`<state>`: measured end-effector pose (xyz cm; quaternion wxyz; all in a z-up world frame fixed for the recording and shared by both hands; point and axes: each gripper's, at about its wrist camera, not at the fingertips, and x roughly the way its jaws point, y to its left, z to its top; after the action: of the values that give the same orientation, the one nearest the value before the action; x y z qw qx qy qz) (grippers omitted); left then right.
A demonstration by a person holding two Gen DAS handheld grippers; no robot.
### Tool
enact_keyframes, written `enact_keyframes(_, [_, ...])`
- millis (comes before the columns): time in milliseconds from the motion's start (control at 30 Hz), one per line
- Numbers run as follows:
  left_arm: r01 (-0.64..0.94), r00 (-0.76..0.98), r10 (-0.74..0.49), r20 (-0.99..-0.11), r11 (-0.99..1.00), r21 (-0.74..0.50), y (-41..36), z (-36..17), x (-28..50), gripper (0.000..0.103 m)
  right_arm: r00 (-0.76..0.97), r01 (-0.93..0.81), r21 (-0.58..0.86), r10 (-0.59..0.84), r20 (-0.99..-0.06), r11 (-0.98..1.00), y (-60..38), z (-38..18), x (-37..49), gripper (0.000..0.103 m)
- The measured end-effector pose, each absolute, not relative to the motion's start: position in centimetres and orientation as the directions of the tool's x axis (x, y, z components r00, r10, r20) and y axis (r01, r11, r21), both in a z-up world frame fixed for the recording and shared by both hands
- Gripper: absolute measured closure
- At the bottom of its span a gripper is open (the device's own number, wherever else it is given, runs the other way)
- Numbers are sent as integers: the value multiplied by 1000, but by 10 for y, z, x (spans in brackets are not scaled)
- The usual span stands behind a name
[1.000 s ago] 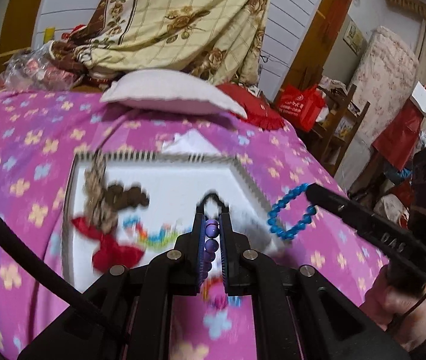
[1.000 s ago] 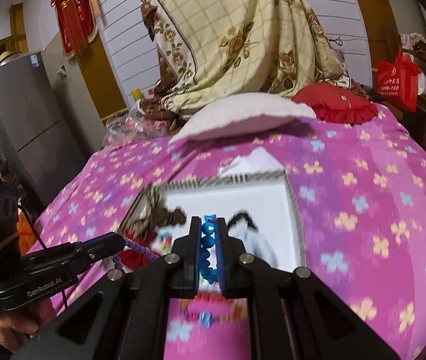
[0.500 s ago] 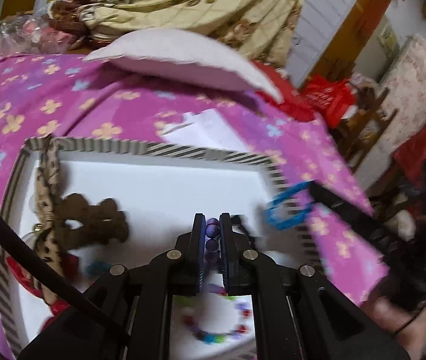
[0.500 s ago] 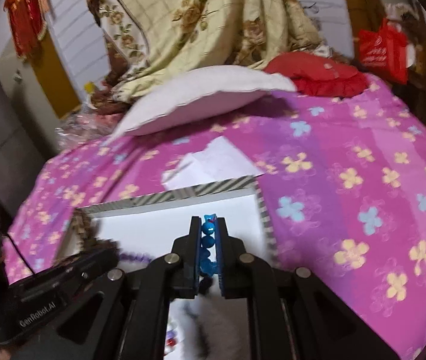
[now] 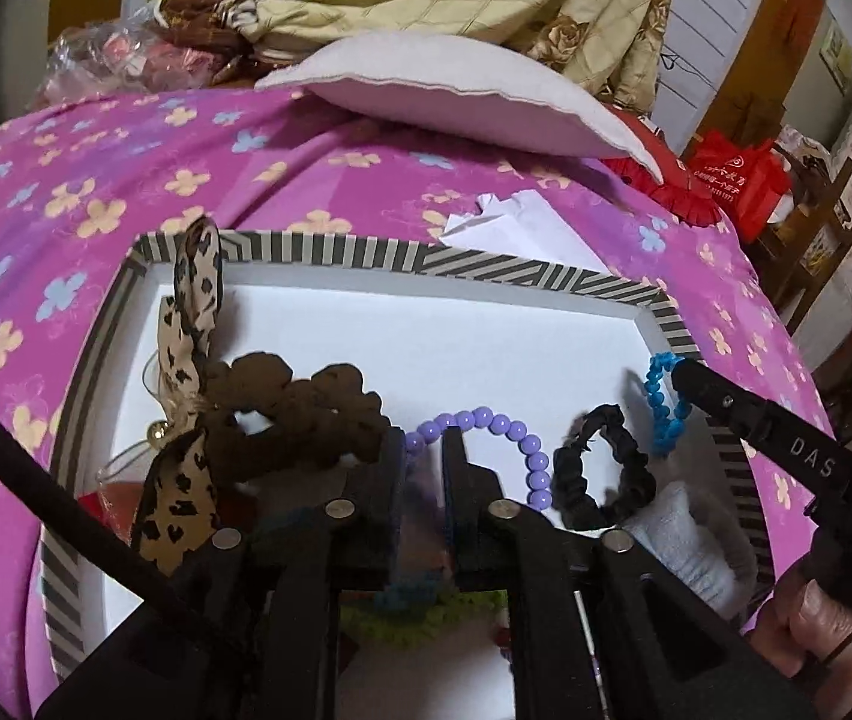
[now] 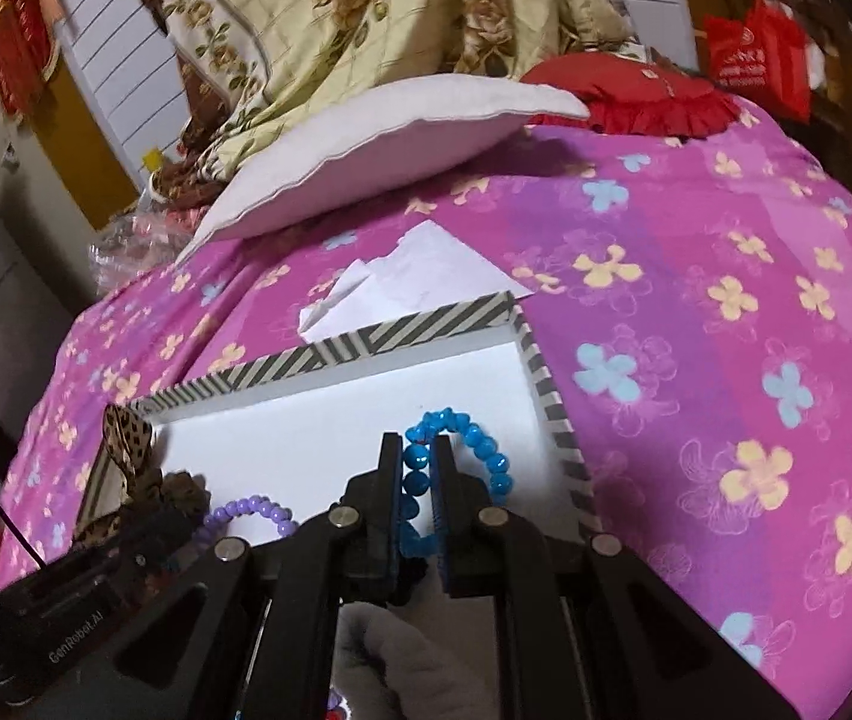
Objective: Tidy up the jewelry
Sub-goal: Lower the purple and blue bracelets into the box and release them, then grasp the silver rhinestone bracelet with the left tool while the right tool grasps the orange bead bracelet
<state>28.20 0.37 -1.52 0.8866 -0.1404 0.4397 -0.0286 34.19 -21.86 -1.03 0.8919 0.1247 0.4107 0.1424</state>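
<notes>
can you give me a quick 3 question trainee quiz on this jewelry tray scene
1. Which bracelet do the left gripper jaws hold?
A. blue
B. purple
C. black
2. True or false: the blue bracelet is clamped in the right gripper over the tray.
3. Fill in: the black scrunchie lies in the tray between the purple bracelet and the ____ bracelet.

Key: 1 B; 2 true; 3 blue

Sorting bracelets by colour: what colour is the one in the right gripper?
Bright blue bead bracelet, clearest in the right wrist view.
</notes>
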Motion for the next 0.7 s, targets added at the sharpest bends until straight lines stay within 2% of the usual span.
enact_keyframes(100, [-74, 616, -165, -771, 961, -265, 5, -13, 280, 96, 625, -159, 340, 362, -692, 927, -219, -8, 339, 85])
enact_keyframes(333, [-53, 636, -173, -752, 962, -267, 10, 12, 254, 95, 652, -174, 320, 353, -671, 931, -223, 14, 309, 84])
enact_keyframes(467, [-2, 690, -197, -697, 962, -275, 14, 44, 214, 91, 668, -200, 308, 359, -652, 930, -231, 28, 267, 80])
enact_keyframes(533, [20, 721, -217, -658, 956, -293, 19, 55, 184, 82, 670, -224, 275, 353, -654, 935, -237, 34, 241, 75])
enact_keyframes(600, [45, 745, -228, -627, 955, -293, 23, 58, 154, 79, 664, -246, 260, 358, -656, 934, -245, 34, 214, 68])
enact_keyframes(700, [76, 753, -235, -615, 959, -273, 29, 45, 104, 79, 631, -265, 241, 357, -688, 934, -258, 20, 165, 67])
